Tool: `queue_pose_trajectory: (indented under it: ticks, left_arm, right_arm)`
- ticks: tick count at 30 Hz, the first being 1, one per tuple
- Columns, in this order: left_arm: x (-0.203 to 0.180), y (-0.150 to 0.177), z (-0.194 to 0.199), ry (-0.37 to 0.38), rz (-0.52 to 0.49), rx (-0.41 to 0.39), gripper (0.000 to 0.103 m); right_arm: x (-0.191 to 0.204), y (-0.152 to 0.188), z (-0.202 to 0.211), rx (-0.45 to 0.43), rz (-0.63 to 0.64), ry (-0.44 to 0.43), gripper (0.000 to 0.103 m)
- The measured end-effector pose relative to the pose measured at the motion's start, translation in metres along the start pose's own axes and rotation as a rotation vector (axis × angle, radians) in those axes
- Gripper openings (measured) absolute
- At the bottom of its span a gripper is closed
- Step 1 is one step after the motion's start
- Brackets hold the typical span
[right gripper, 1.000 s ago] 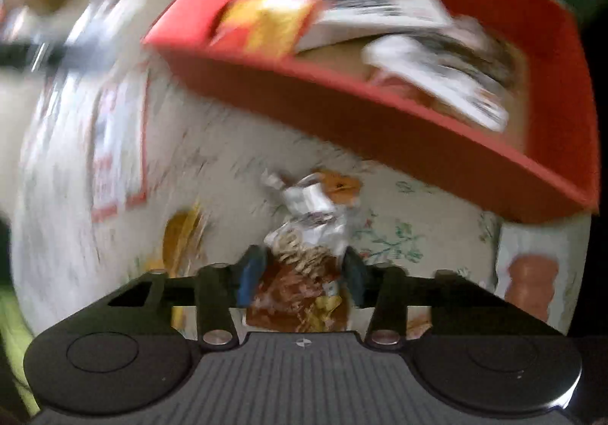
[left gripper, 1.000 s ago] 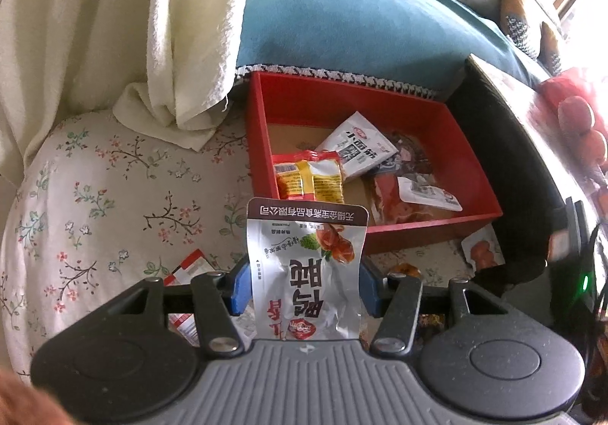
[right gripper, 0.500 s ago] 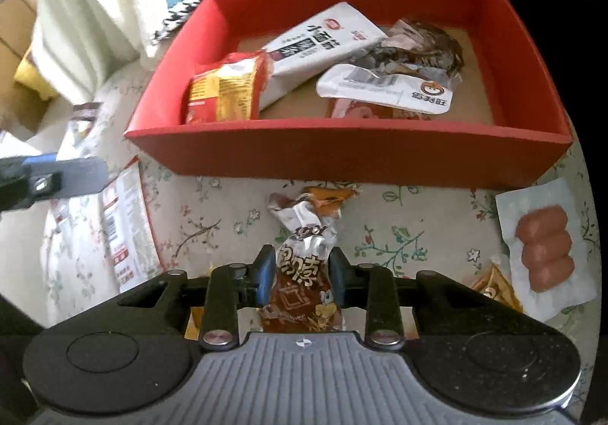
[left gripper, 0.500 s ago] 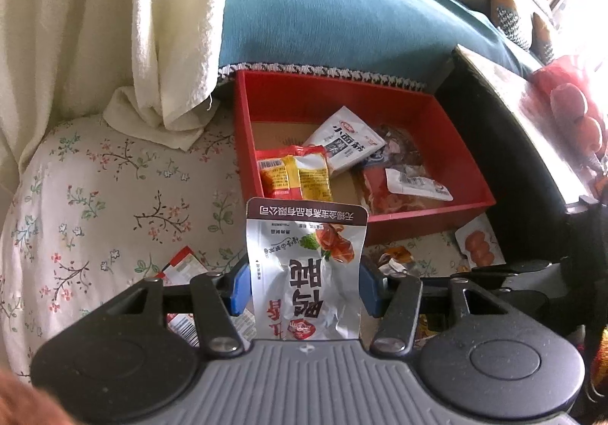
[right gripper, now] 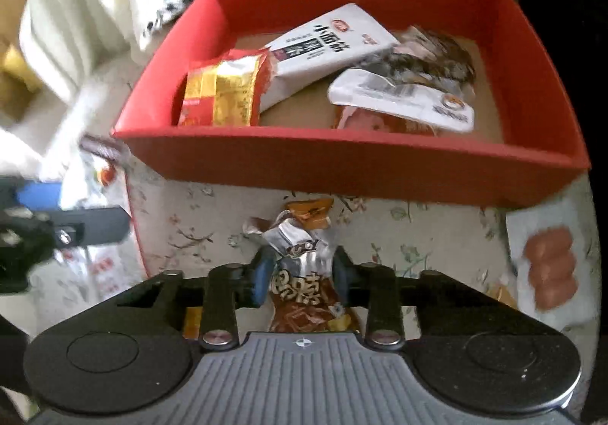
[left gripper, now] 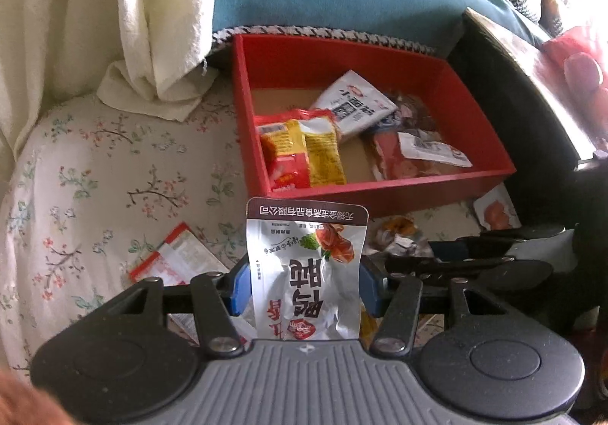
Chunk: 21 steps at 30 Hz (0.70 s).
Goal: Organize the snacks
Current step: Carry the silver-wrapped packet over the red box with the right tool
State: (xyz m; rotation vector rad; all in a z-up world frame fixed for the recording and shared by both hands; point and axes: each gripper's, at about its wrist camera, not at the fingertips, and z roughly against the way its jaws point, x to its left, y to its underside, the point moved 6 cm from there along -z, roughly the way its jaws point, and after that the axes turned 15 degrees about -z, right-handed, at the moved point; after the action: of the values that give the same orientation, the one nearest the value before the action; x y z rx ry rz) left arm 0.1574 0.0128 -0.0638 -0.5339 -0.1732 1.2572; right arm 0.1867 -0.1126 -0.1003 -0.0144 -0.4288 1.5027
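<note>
**Q:** What does each claw hold?

**A:** The left gripper (left gripper: 306, 284) pinches a glossy silver pouch (left gripper: 307, 269), flat and rectangular, long axis toward twelve o'clock, brown sealed band uppermost. The right gripper (right gripper: 302, 278), its jaws having just been closing, pinches a crinkled brown foil packet (right gripper: 304, 273), long axis also toward twelve o'clock, twisted end pointing at the box.

**Q:** Where do the other snacks lie?

**A:** A rigid red box (right gripper: 342, 162) with a cardboard floor sits on floral cloth (left gripper: 95, 174) at twelve o'clock. It contains a yellow-red sachet (right gripper: 224, 92), a white oblong pack (right gripper: 326, 45) and other wrappers. A clear sausage pack (right gripper: 547, 265) lies at three o'clock in the right wrist view.
</note>
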Motion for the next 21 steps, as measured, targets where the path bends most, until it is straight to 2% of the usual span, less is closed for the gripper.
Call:
queue_pose_trajectory:
  ticks: [3, 7, 11, 12, 15, 17, 19, 20, 21]
  left_arm:
    - [-0.003, -0.004, 0.004, 0.003, -0.007, -0.018, 0.047]
    - [-0.003, -0.006, 0.004, 0.013, 0.003, -0.016, 0.047]
    - [0.001, -0.004, 0.000, 0.018, 0.021, 0.004, 0.047]
    - [0.002, -0.002, -0.003, 0.026, 0.029, 0.016, 0.047]
    - [0.001, 0.004, -0.012, 0.054, 0.048, 0.047, 0.047]
    - [0.001, 0.007, -0.017, 0.050, 0.061, 0.065, 0.047]
    - [0.004, 0.008, -0.016, 0.045, 0.072, 0.065, 0.048]
    - [0.007, 0.009, -0.015, 0.042, 0.082, 0.061, 0.048]
    - [0.011, 0.010, -0.013, 0.036, 0.091, 0.056, 0.048]
  right_arm:
    - [-0.010, -0.001, -0.001, 0.020, -0.077, -0.053, 0.037]
    - [-0.021, -0.001, 0.005, 0.066, -0.246, -0.252, 0.038]
    - [-0.025, 0.007, 0.000, 0.119, -0.337, -0.410, 0.051]
    - [-0.025, 0.010, -0.003, 0.135, -0.353, -0.434, 0.056]
    - [-0.014, 0.016, -0.013, 0.154, -0.304, -0.394, 0.060]
    - [0.000, 0.017, -0.012, 0.165, -0.261, -0.392, 0.051]
    - [0.008, 0.016, -0.013, 0.156, -0.217, -0.359, 0.048]
    - [0.013, 0.017, -0.012, 0.126, -0.145, -0.279, 0.041]
    - [0.023, 0.019, -0.010, 0.084, -0.031, -0.211, 0.049]
